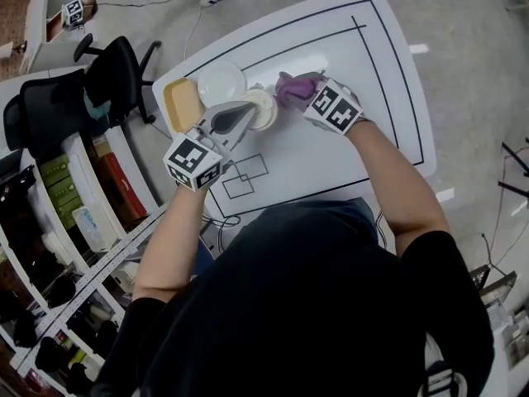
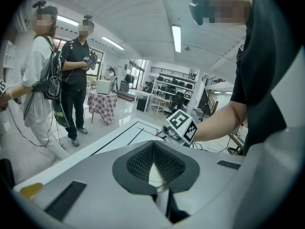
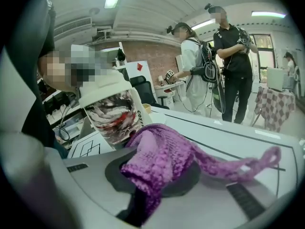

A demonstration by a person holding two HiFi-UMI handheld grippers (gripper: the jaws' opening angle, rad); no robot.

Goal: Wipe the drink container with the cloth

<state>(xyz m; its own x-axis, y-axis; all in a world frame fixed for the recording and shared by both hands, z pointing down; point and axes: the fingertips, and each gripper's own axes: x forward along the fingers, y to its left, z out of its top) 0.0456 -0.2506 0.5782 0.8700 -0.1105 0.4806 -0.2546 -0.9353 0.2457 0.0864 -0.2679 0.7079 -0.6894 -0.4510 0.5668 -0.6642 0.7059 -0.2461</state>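
On the white table (image 1: 364, 151), left gripper (image 1: 245, 116) pinches the coffee cup (image 1: 264, 106), lid up, slightly tilted. Right gripper (image 1: 304, 96) clamps the purple cloth (image 1: 290, 86) right beside it. Plate (image 1: 221, 83) crowds the left, bare tabletop on the right.

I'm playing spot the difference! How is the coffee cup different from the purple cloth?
The coffee cup is stiff, with a white lid and red-and-grey print; the purple cloth is soft, knitted and one colour. The coffee cup leans tilted, while the purple cloth flops with a tail trailing off. The left gripper pinches the coffee cup; the right gripper pinches the purple cloth. Both are held over the white table.
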